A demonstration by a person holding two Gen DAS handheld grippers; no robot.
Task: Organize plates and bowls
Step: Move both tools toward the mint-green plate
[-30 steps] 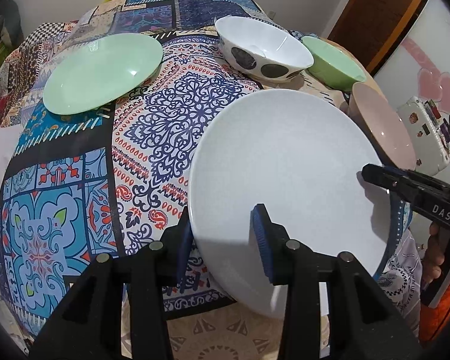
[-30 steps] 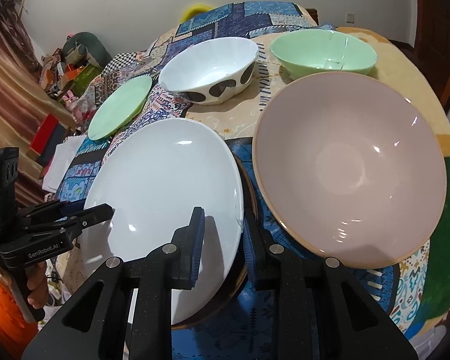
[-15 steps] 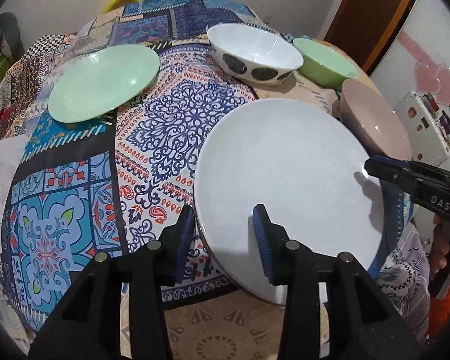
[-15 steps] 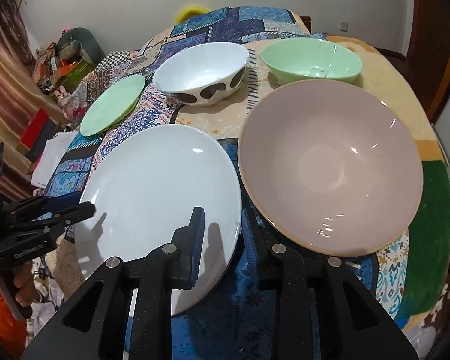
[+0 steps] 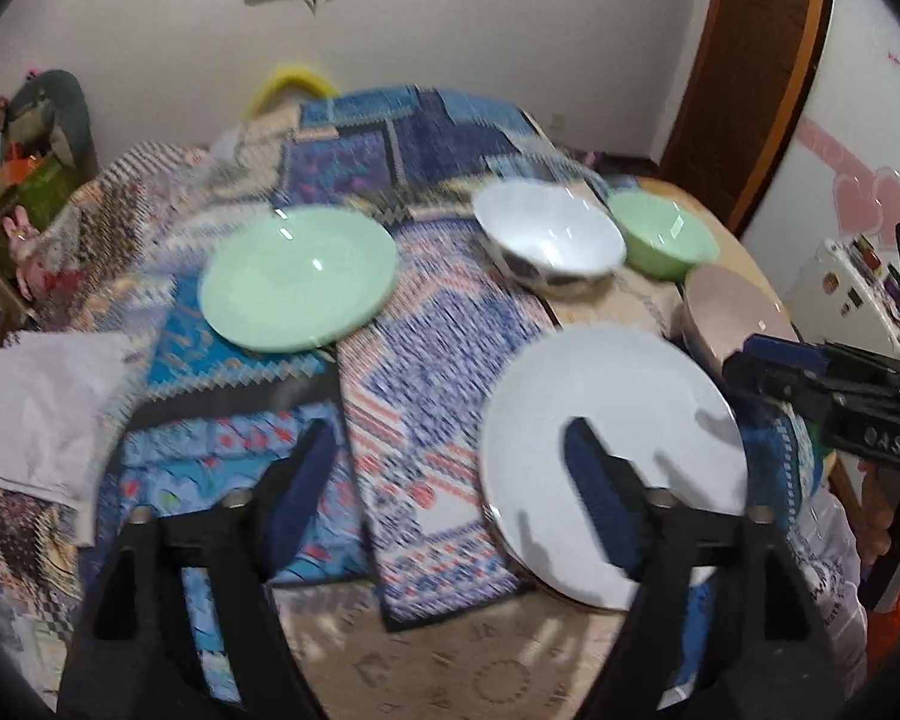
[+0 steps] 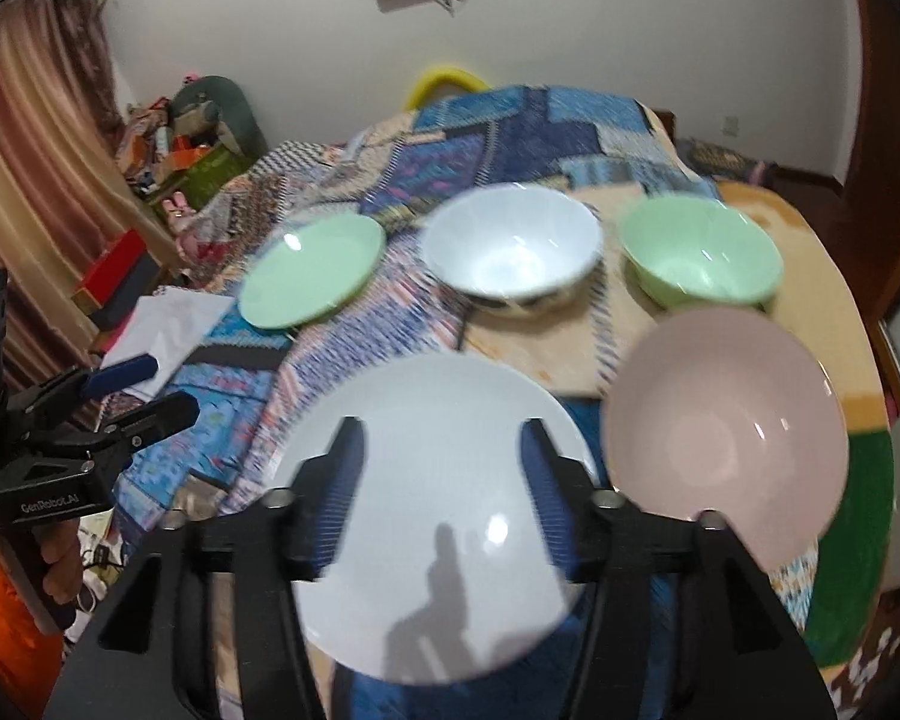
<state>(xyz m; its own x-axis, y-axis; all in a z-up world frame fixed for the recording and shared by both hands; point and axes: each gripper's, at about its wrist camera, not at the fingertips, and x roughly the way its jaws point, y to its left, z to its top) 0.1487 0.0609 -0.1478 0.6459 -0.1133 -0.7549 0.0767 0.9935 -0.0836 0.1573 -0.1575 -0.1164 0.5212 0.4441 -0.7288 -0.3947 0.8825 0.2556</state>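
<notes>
A large white plate (image 5: 615,456) lies flat on the patterned tablecloth near the front edge; it also shows in the right wrist view (image 6: 444,516). A pink bowl (image 6: 726,444) sits to its right. Farther back are a green plate (image 5: 297,279), a white bowl with dark spots (image 5: 549,246) and a green bowl (image 5: 663,234). My left gripper (image 5: 450,468) is open and empty above the cloth, left of the white plate. My right gripper (image 6: 441,462) is open and empty above the white plate.
The round table (image 6: 822,276) has a patchwork cloth (image 5: 426,360) over most of it. A white paper (image 5: 48,402) lies at the left edge. Clutter and boxes (image 6: 174,162) stand beyond the table at the left. A wooden door (image 5: 750,60) is at the right.
Both grippers have opened, let go of the white plate and drawn back and up. The plate now lies flat on the table. Both views are blurred by motion.
</notes>
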